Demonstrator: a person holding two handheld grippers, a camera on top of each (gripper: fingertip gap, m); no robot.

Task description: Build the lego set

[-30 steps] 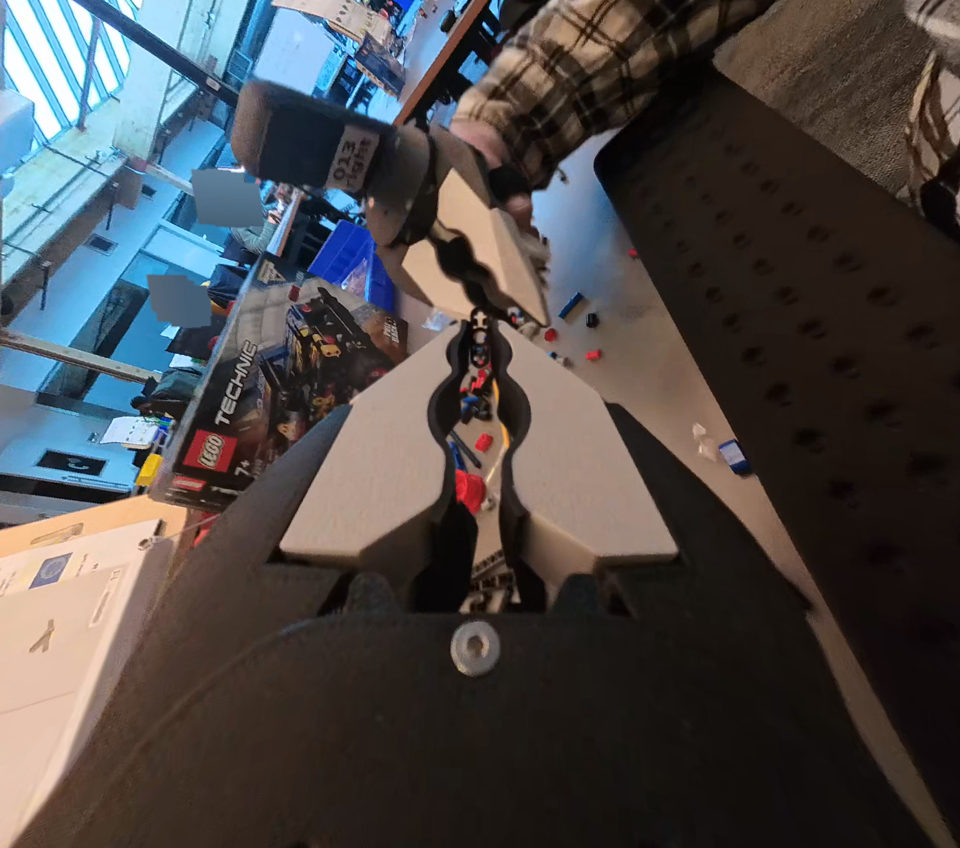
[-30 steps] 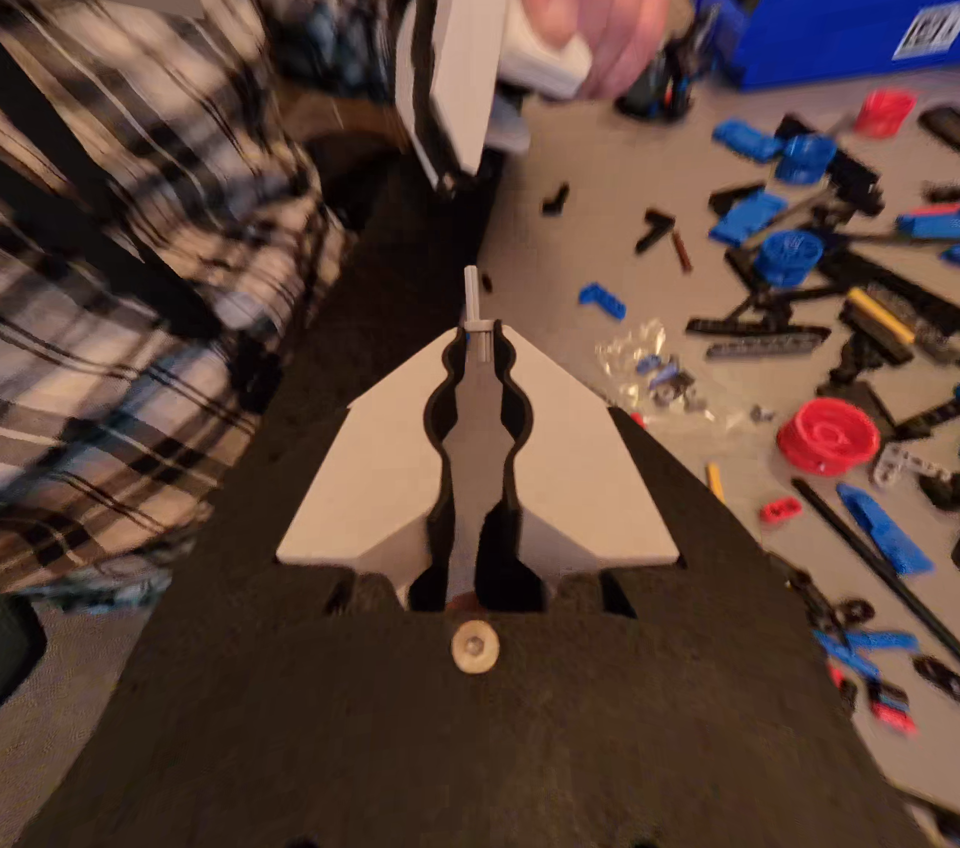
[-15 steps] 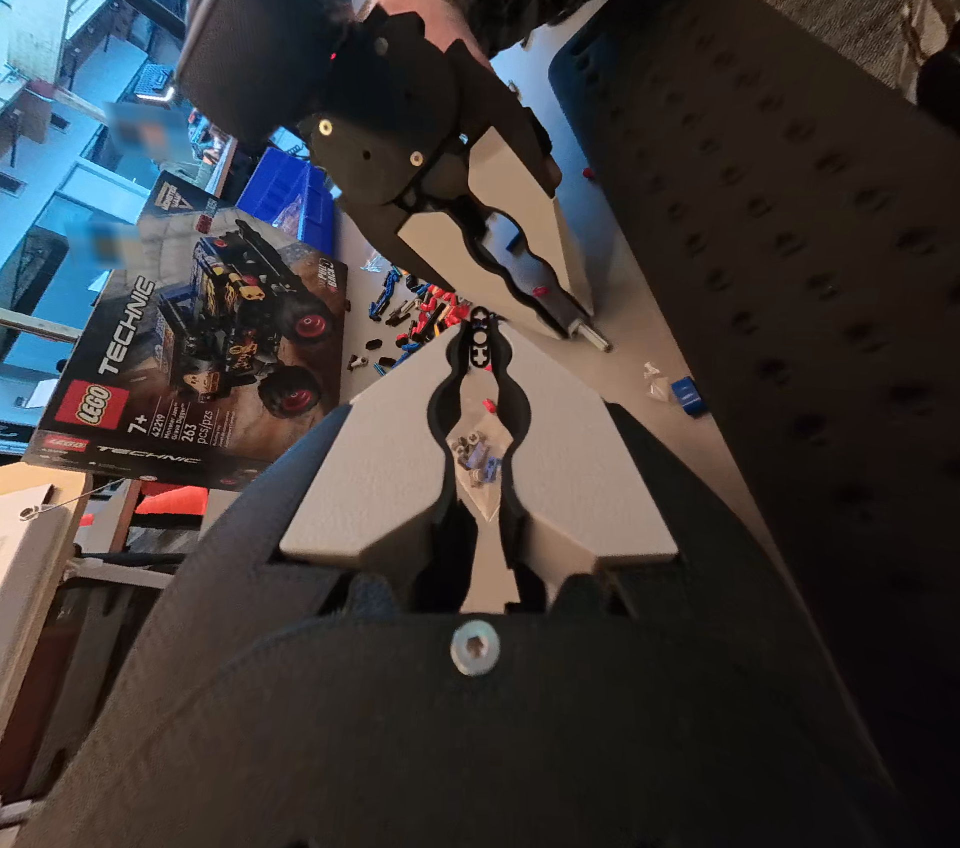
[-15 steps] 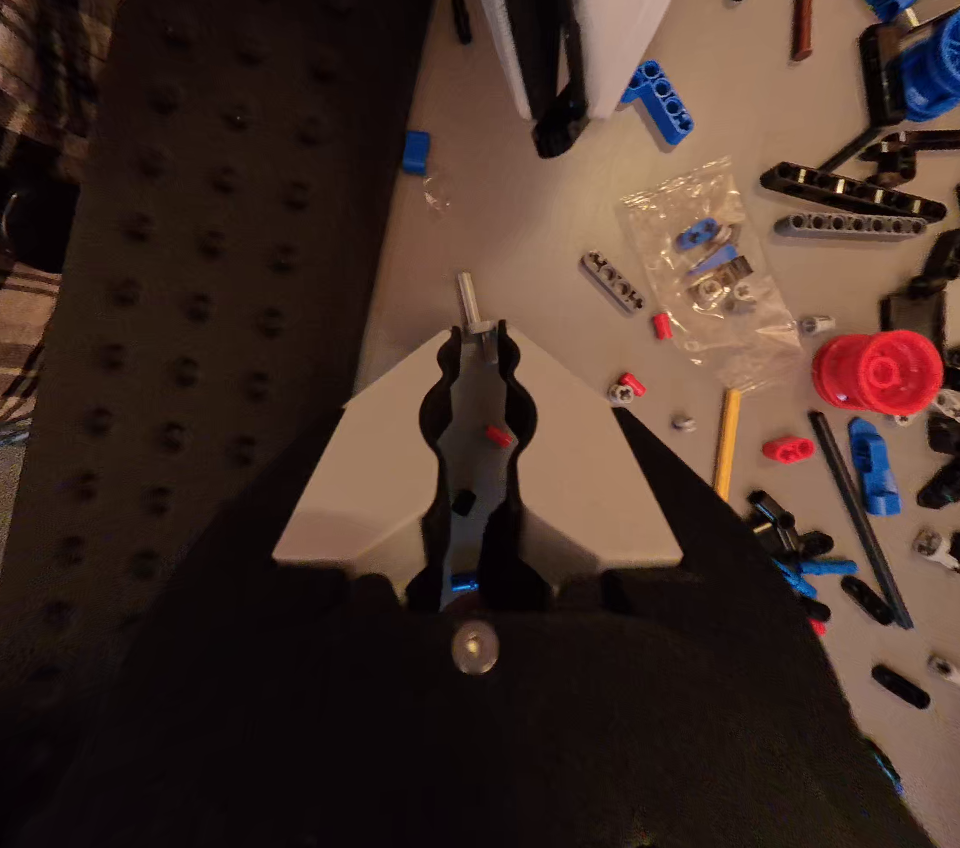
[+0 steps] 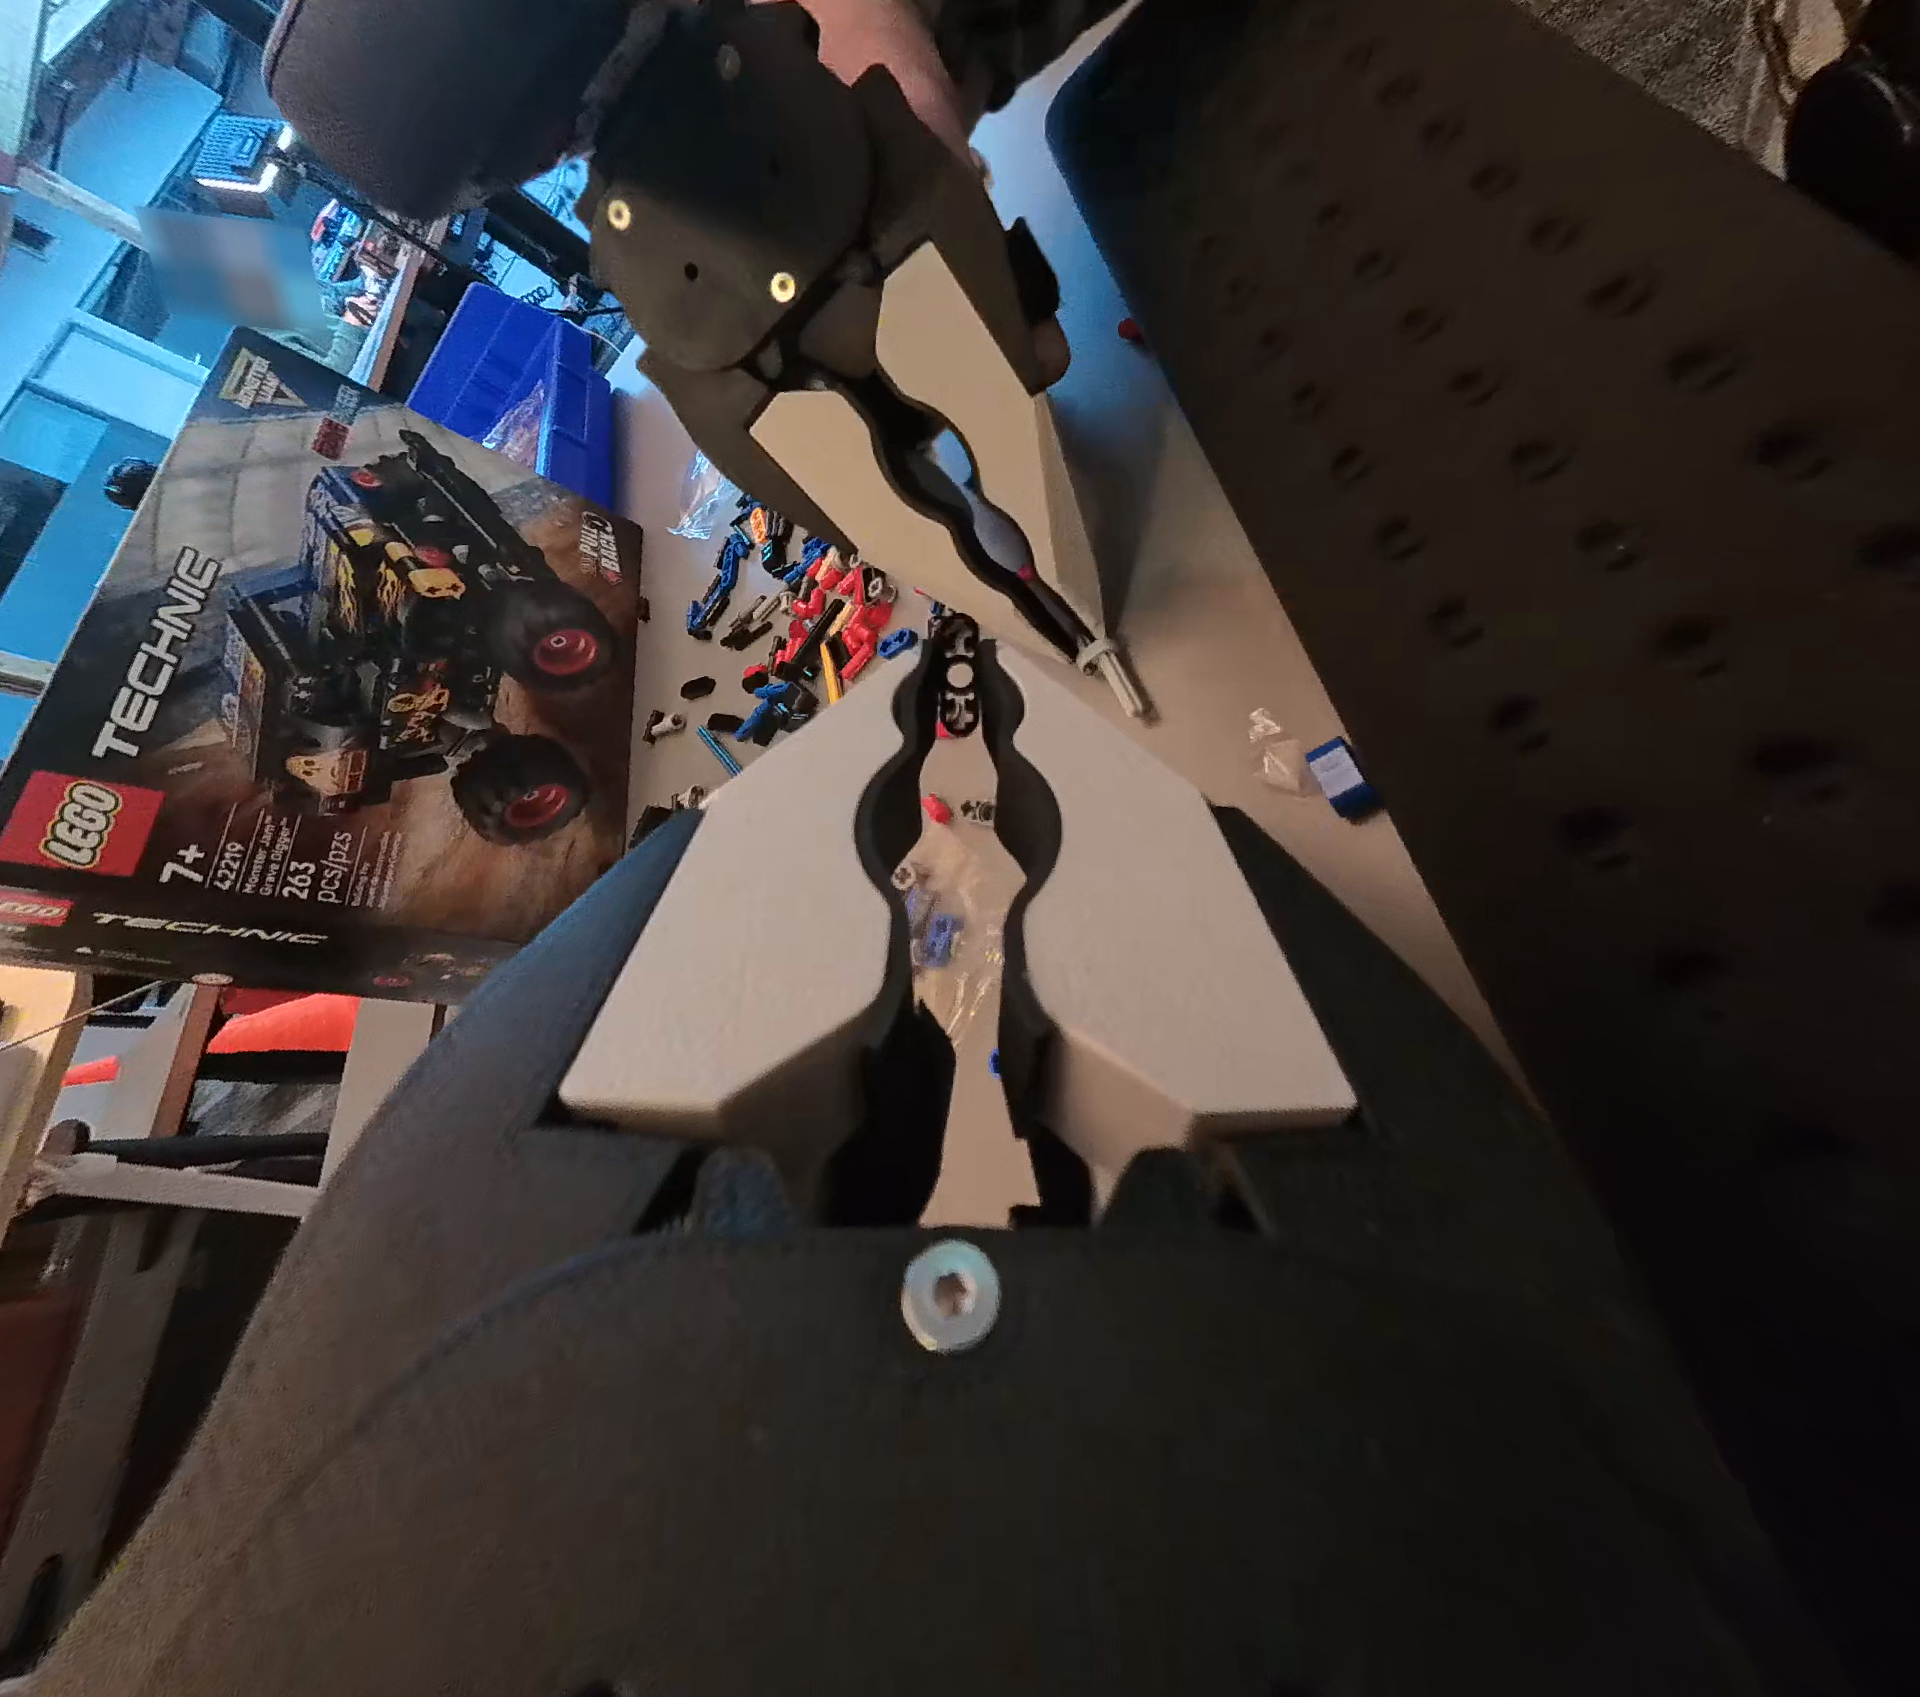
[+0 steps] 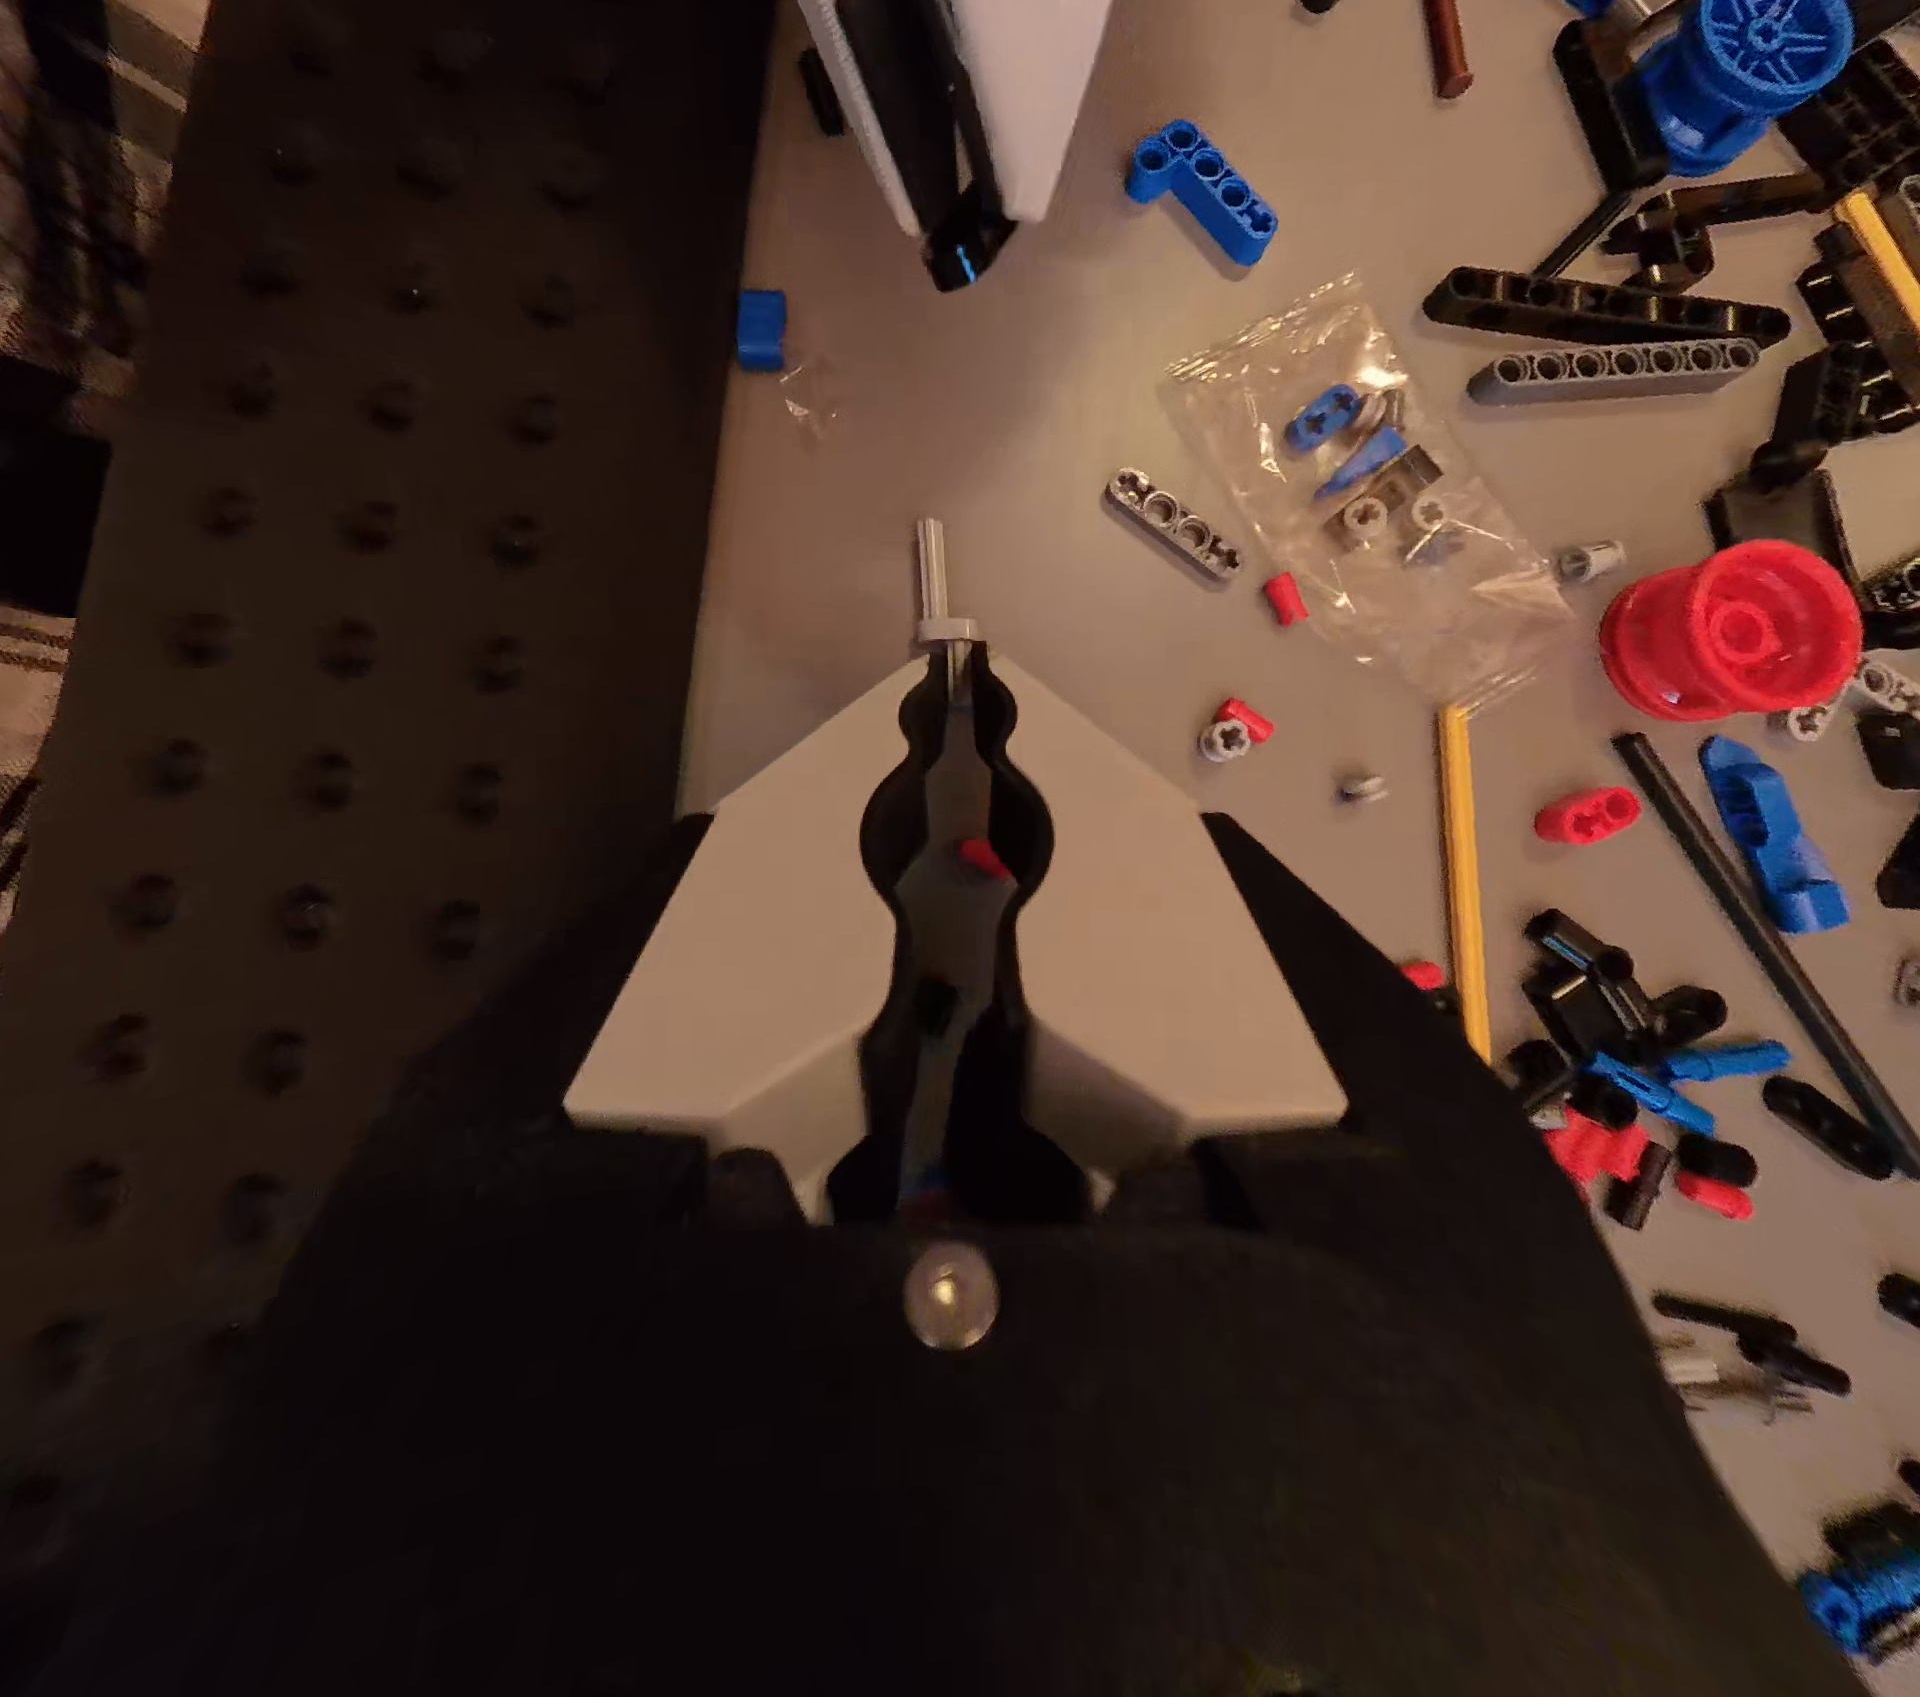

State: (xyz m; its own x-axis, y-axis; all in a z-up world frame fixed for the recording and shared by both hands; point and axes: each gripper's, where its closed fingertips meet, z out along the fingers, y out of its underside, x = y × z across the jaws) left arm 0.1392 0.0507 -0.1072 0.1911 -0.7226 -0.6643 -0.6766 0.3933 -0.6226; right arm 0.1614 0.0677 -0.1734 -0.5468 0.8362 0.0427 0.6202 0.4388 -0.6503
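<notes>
Grey axle pin (image 6: 940, 582): pinched at the tip of the right tongs (image 6: 951, 660), sticking out forward just above the worktop (image 6: 987, 421); its collar sits against the fingertips
Black beam piece (image 5: 956, 681): clamped between the tips of the left tongs (image 5: 956, 660), round holes facing the camera; near the axle pin, apart from it
Right tongs: closed on the axle pin
Left tongs: closed on the black beam piece
Loose parts: clear bag (image 6: 1361, 473) of small pieces, red wheel hub (image 6: 1730, 629), blue wheel hub (image 6: 1756, 37), yellow axle (image 6: 1460, 878), blue angled beam (image 6: 1200, 187) spread over the worktop
Set box (image 5: 312, 712): lies flat at the worktop's far side, beside a blue bin (image 5: 520, 380)
Black perforated mat (image 6: 416, 400): along the worktop's edge; a small blue piece (image 6: 761, 328) just beside it
</notes>
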